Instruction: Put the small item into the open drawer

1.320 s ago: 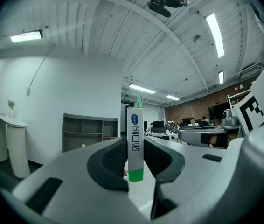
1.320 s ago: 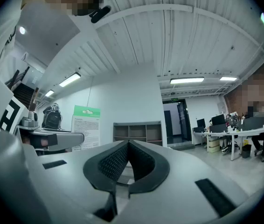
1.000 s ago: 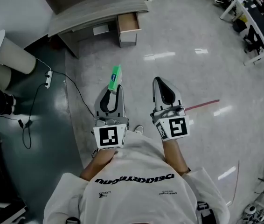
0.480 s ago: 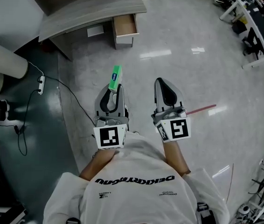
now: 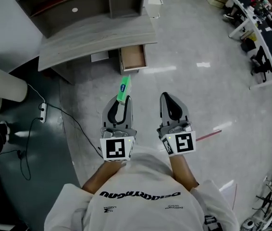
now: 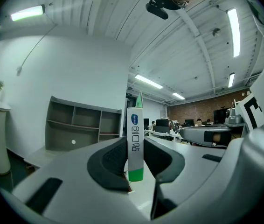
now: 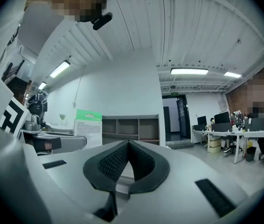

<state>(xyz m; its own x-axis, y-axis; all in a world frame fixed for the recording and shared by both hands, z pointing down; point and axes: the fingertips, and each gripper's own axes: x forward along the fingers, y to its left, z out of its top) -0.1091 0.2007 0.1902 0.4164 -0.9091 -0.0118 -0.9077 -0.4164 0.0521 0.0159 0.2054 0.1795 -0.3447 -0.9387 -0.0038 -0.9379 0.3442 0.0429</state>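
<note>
1. Green-and-white, the small flat cardboard box (image 5: 123,89) is clamped between the pads of the left claw (image 5: 122,100). Its free end points toward the open light-wood drawer (image 5: 133,57).
2. A second ago the drawer lay far off at the top of the head view. Now it sits just beyond the tip of the box. Both claws have been carried toward the drawer side by side, and the grip looks unchanged.
3. The box is still short of the drawer front, over the pale glossy floor (image 5: 189,57), not over the drawer cavity.
4. The carrying stage seems nearly done. What probably remains is to reach over the drawer and let the box go.
5. The right claw (image 5: 170,97) has its jaws closed together on nothing. It is on the right of the box, equally short of the drawer.
6. Only the head view shows the drawer, pulled out from under the curved grey wooden worktop (image 5: 92,40), with its bare floor visible.
7. The left claw view shows the grip instead. The box (image 6: 135,143) stands upright with its lower part pinched in the left claw (image 6: 135,158), and grey open shelves (image 6: 83,127) stand beyond. The drawer is out of its sight.
8. The right claw view shows the pads of the right claw (image 7: 128,144) meeting. It also shows the broad face of the box (image 7: 88,127) off to one side.
</note>
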